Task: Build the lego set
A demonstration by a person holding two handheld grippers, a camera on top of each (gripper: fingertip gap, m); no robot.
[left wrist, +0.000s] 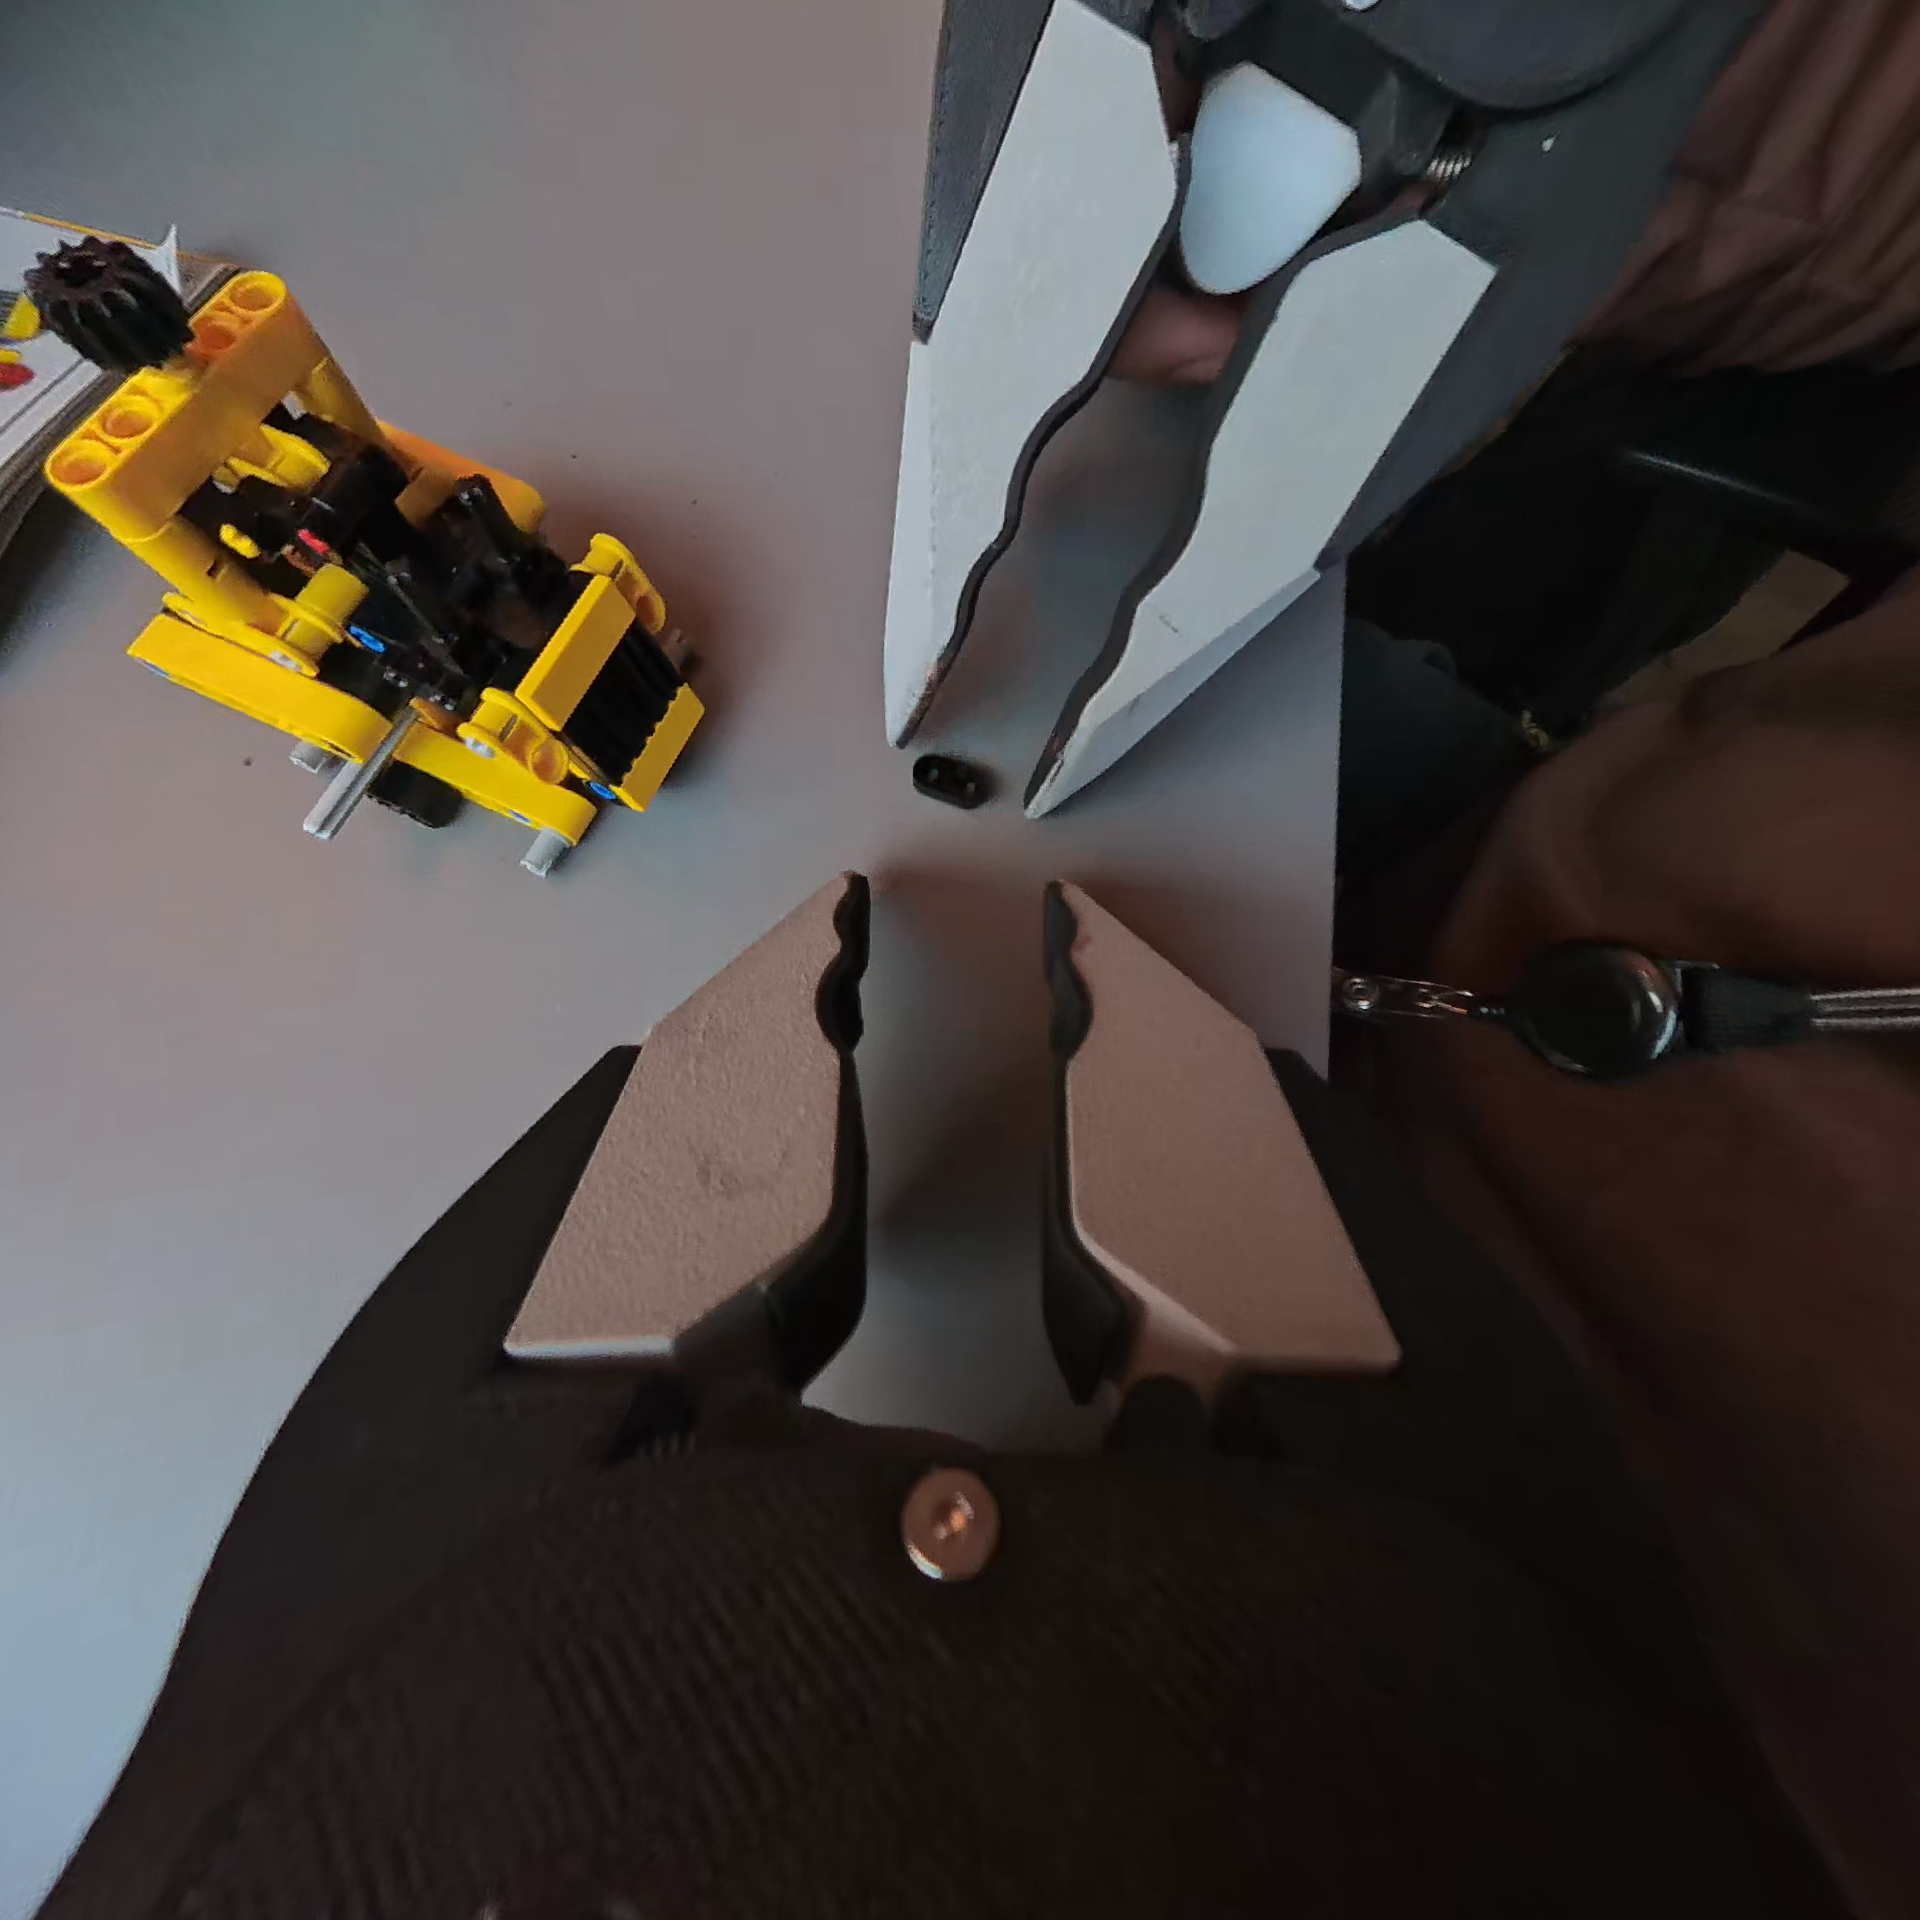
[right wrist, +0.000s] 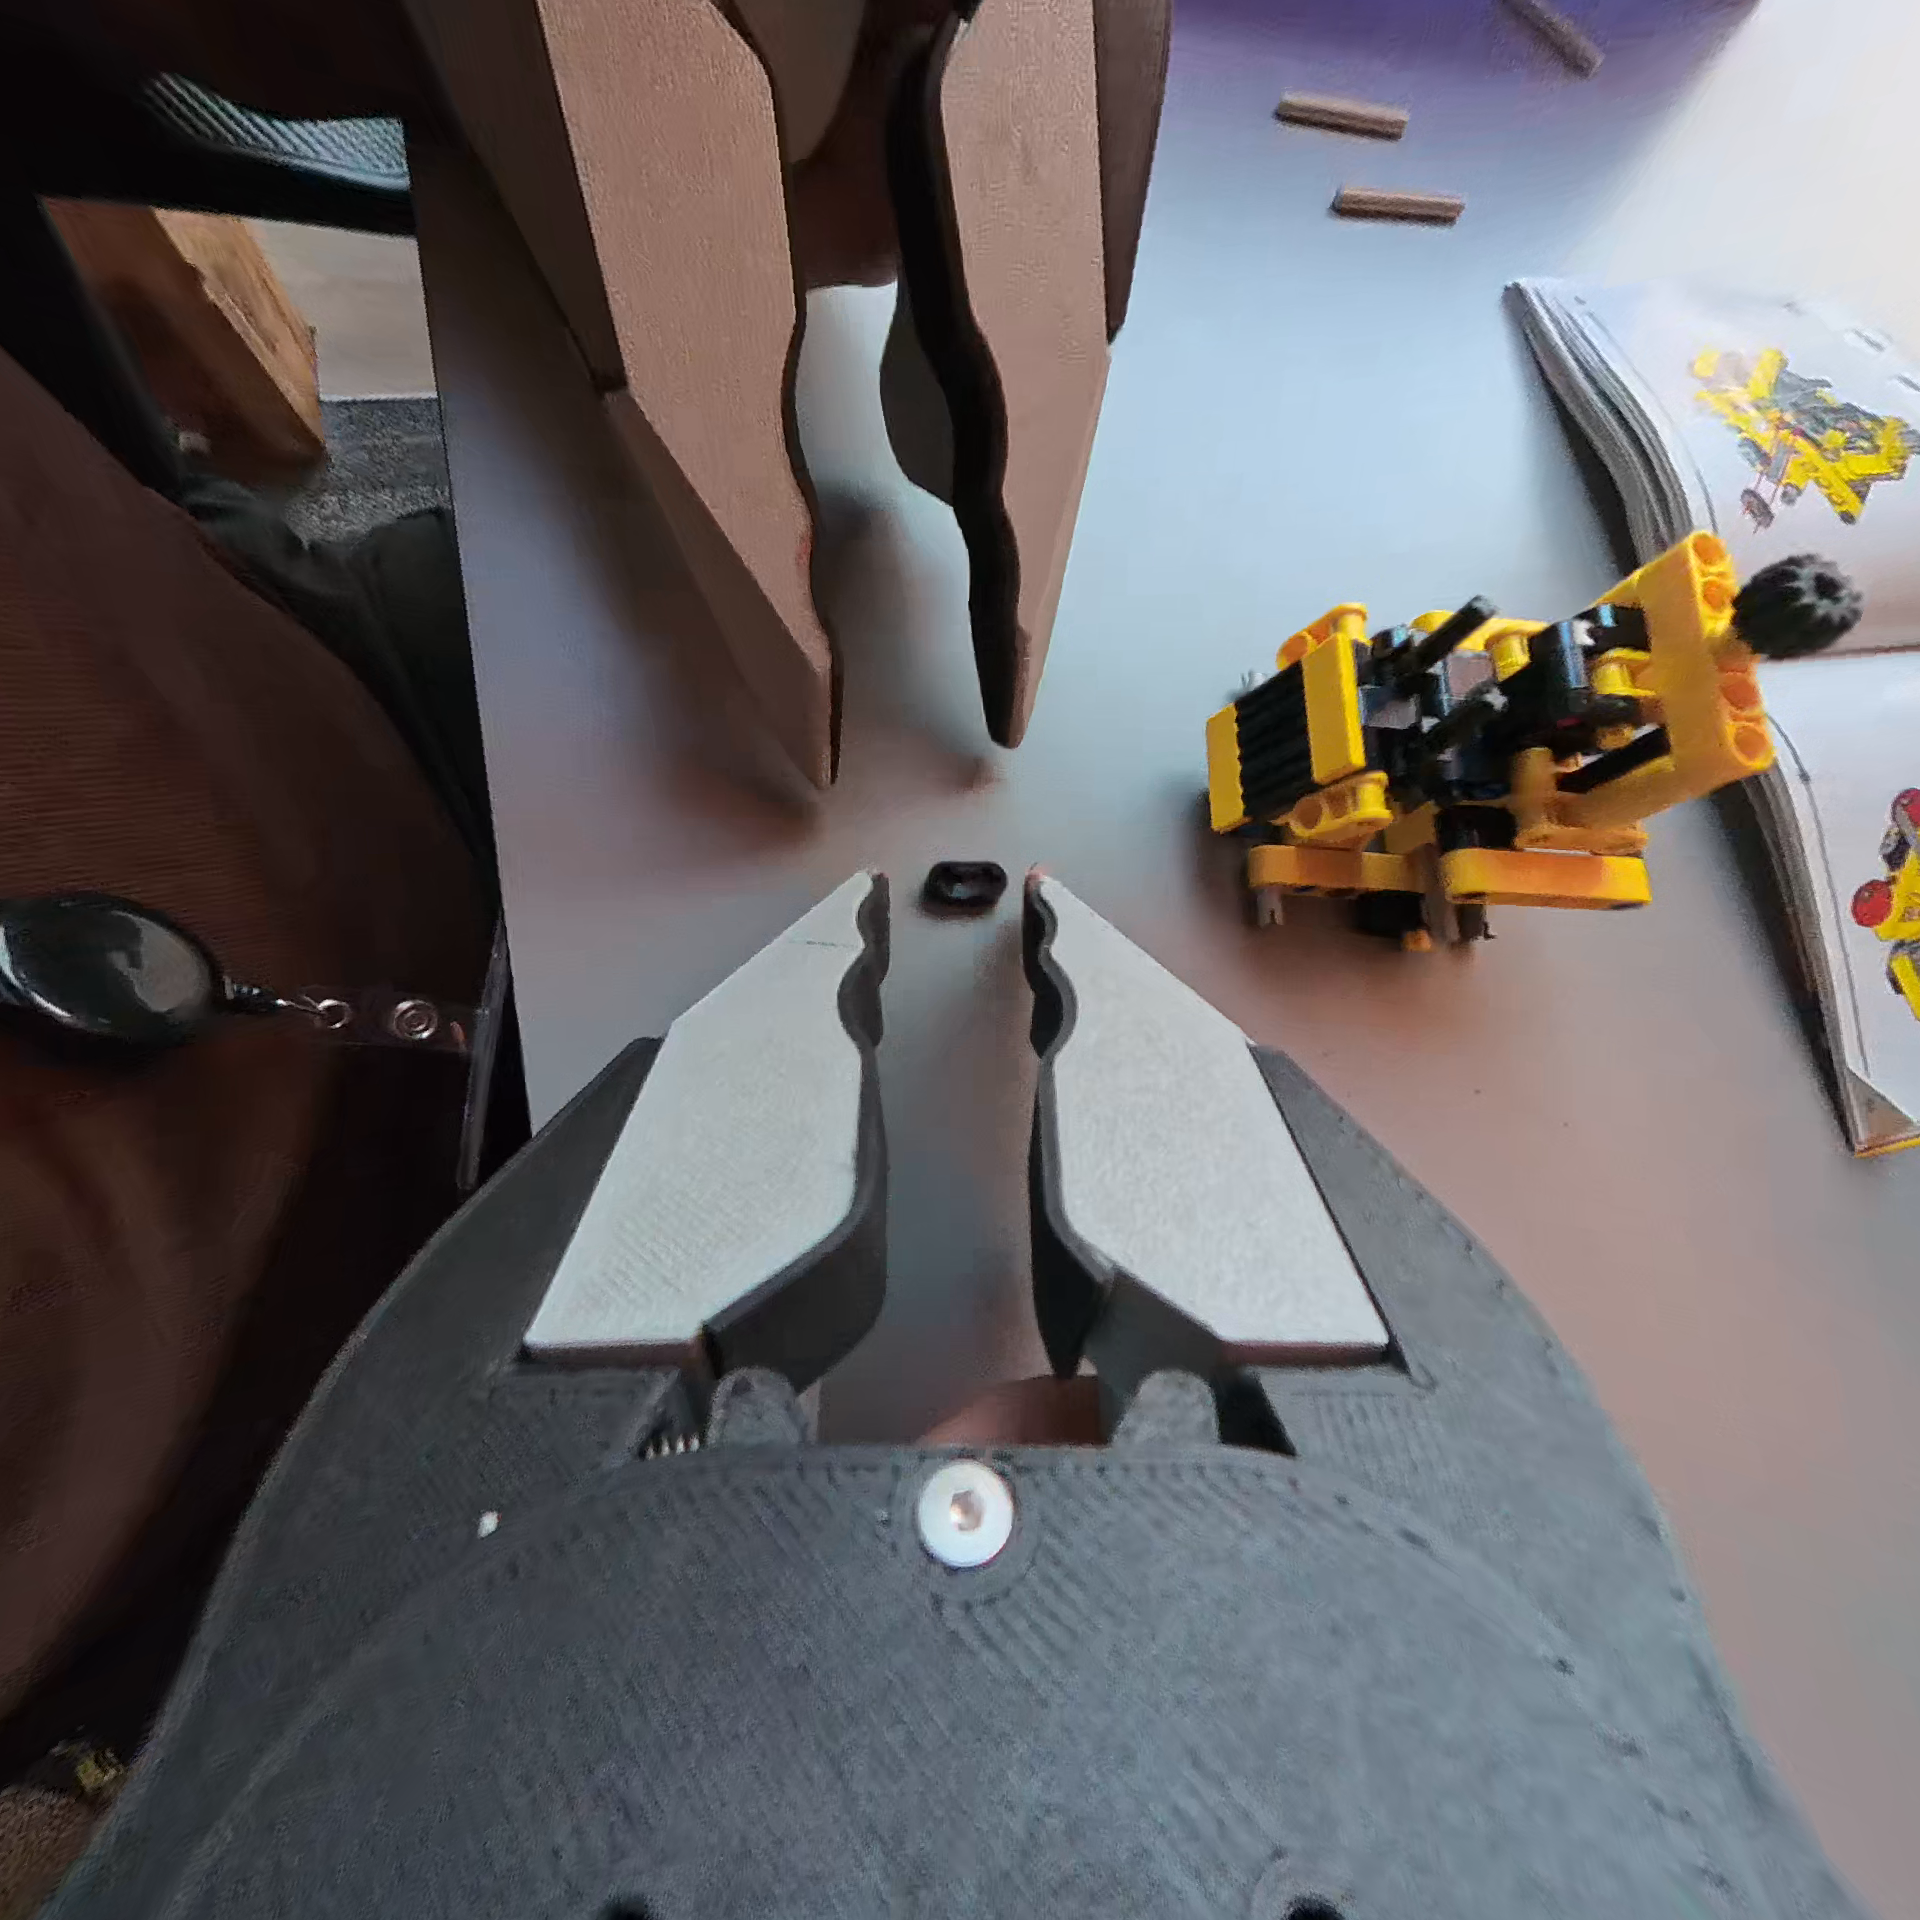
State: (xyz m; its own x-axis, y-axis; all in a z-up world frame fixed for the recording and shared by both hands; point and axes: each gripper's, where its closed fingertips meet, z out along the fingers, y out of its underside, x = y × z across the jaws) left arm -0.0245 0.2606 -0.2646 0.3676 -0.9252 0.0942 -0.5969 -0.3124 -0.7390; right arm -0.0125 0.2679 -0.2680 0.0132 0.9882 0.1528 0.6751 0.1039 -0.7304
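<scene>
A small black two-hole Lego piece lies flat on the grey table. My right gripper, with white fingers, is open, and its tips stand on either side of the piece, close to it. In its own view the right gripper points along the table. My left gripper, with brown fingers, is open and empty, facing the right one just short of the piece; it also shows in the right wrist view. A part-built yellow and black Lego vehicle with a black gear on top stands to the side.
An open instruction booklet lies beside the vehicle. Two small brown sticks lie farther back. The table edge runs close by the piece, with a person in brown clothing and a black badge reel beyond it.
</scene>
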